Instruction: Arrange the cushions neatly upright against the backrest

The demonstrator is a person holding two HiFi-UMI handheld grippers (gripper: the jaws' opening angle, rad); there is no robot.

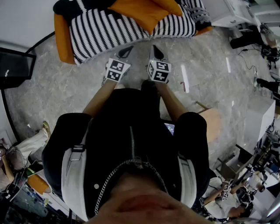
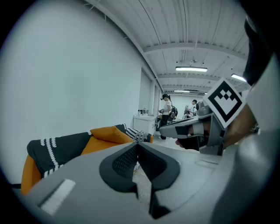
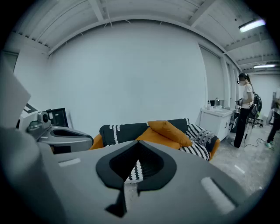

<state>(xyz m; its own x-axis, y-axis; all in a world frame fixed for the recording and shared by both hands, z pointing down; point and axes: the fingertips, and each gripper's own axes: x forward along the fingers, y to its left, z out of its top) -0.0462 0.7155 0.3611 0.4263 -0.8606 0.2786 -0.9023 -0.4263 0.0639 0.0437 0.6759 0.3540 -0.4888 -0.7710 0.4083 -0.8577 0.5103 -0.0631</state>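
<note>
The sofa (image 1: 100, 30) has a black-and-white striped seat and orange sides. Two orange cushions (image 1: 144, 13) lie tilted on one another near its middle, also seen in the right gripper view (image 3: 168, 131) and the left gripper view (image 2: 109, 133). A grey patterned cushion (image 3: 204, 138) lies at the sofa's right end. A dark throw (image 3: 127, 130) covers the backrest. My left gripper (image 1: 126, 52) and right gripper (image 1: 156, 51) hover side by side over the floor, short of the sofa's front edge. Both are shut and hold nothing. Their jaws (image 2: 138, 145) (image 3: 139, 143) meet at the tips.
Grey marble floor (image 1: 210, 78) lies between me and the sofa. A dark monitor (image 1: 15, 65) stands at the left, a wooden box (image 1: 212, 122) at my right. A white cabinet (image 3: 216, 122) and a standing person (image 3: 243, 109) are beyond the sofa's right end.
</note>
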